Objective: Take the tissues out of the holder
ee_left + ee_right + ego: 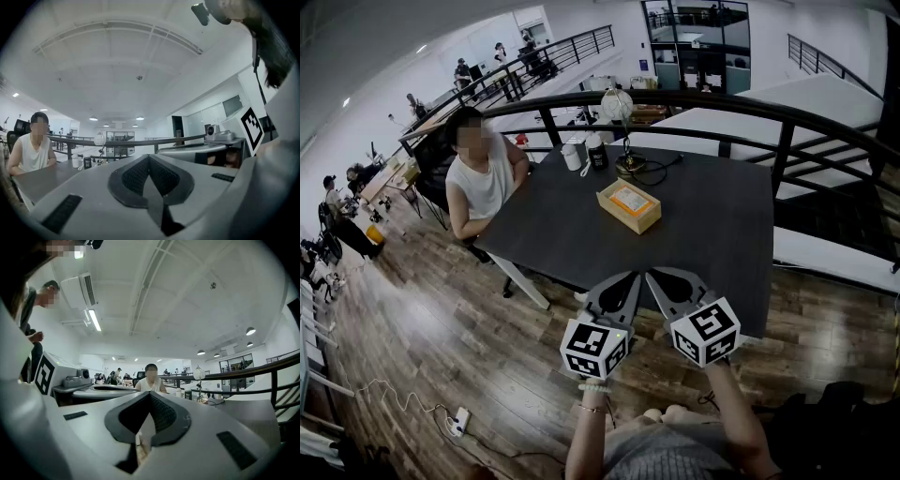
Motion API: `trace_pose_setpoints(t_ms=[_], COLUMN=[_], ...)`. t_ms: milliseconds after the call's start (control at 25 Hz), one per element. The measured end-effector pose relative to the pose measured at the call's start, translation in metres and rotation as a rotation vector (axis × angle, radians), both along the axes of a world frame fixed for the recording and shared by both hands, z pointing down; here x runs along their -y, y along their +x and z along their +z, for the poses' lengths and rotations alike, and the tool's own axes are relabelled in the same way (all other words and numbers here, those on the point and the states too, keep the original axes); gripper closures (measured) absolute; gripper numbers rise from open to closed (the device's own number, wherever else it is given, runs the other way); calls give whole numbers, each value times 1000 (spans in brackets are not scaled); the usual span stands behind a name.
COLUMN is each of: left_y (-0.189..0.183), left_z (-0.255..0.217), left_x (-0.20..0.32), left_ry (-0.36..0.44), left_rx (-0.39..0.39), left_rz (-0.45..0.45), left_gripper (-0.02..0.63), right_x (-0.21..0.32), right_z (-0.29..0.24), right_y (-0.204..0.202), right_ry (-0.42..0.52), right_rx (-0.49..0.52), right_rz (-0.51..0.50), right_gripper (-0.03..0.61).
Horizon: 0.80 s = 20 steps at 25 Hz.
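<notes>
1. Jaws of the left gripper [149, 158] are seen clenched in its own view. The ribbed pads meet along their length and nothing is caught between them.
2. The right gripper [150, 395] is likewise found closed tight (its pads touch at the tip), and it is empty.
3. In the head view, the left gripper [630, 278] and the right gripper [654, 277] are held side by side close to the body. Their tips are angled inward so that they nearly meet, just over the near edge of the table [712, 244].
4. Both are pointed forward toward the far side of the table. Each marker cube [593, 349] is turned up toward the camera, and each bare forearm [736, 417] is drawn in below it.
5. Neither gripper is touching anything.
6. The tissue holder [629, 205], a pale wooden box with a lighter top face, is set flat near the middle of the table. It lies well apart from both grippers and beyond their tips. Whether tissue is showing at its opening cannot be told.
7. Behind the holder, a lamp [619, 108], a white cup [572, 156] and a dark can [597, 152] are grouped at the far edge, by the railing [787, 117].
8. A seated person [483, 178] is placed at the left side of the table.
</notes>
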<state>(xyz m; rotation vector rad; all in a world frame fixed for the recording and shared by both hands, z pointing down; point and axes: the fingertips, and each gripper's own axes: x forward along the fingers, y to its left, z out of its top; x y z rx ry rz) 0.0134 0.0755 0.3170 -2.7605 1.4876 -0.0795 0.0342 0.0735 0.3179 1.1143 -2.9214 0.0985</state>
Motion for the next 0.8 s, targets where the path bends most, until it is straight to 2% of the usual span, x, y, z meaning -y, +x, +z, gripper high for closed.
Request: trace_pose_setpoints(t_ms=[680, 800], left_y=[5, 9], left_z=[7, 8], left_x=[6, 7], left_ry=[-16, -16], left_rx=[-4, -12], left_rz=[-15, -22], left_gripper=[606, 606], right_x=[7, 8], right_z=[10, 10], right_y=[8, 14], right_ry=[-25, -35], right_rx=[-7, 16], right_rz=[3, -6], right_gripper=[566, 566])
